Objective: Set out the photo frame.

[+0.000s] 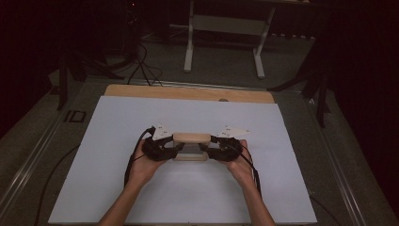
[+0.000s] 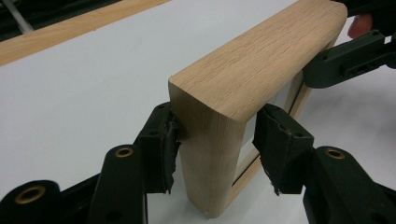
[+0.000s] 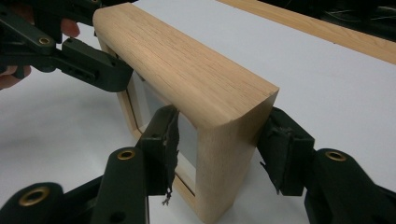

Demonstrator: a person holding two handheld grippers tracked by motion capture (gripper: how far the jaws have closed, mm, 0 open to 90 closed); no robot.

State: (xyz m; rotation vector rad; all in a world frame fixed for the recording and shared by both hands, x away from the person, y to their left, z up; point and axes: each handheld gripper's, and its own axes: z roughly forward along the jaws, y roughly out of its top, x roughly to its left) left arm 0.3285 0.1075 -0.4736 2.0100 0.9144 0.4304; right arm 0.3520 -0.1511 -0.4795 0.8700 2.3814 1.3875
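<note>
The wooden frame (image 1: 191, 139) stands upright on its lower edge near the middle of the white sheet (image 1: 117, 122), its long top bar running left to right in the high view. The left gripper (image 1: 175, 147) straddles the frame's left upright: in the left gripper view one pad (image 2: 168, 144) presses the outer face of the frame (image 2: 252, 70), while the other pad (image 2: 273, 140) sits at the inner side, and contact there cannot be confirmed. The right gripper (image 1: 207, 149) straddles the right upright in the same manner; in the right gripper view its pads (image 3: 170, 140) flank the end of the frame (image 3: 187, 70) closely, but whether they press on the wood cannot be told. Both sets of tongs stand wide, spread to the thickness of the uprights. The frame holds an inset panel behind a thin inner lip; its material is hard to make out. Bare sheet lies open on every side of the frame, with most room toward the far edge and toward the person. A strip of wooden tabletop (image 1: 188, 93) shows beyond the sheet's far edge. The frame's lower bar is largely hidden behind the grippers in the high view, and its base is cut off at the bottom of both gripper views. The surrounding floor is dark, and detail there is lost.
</note>
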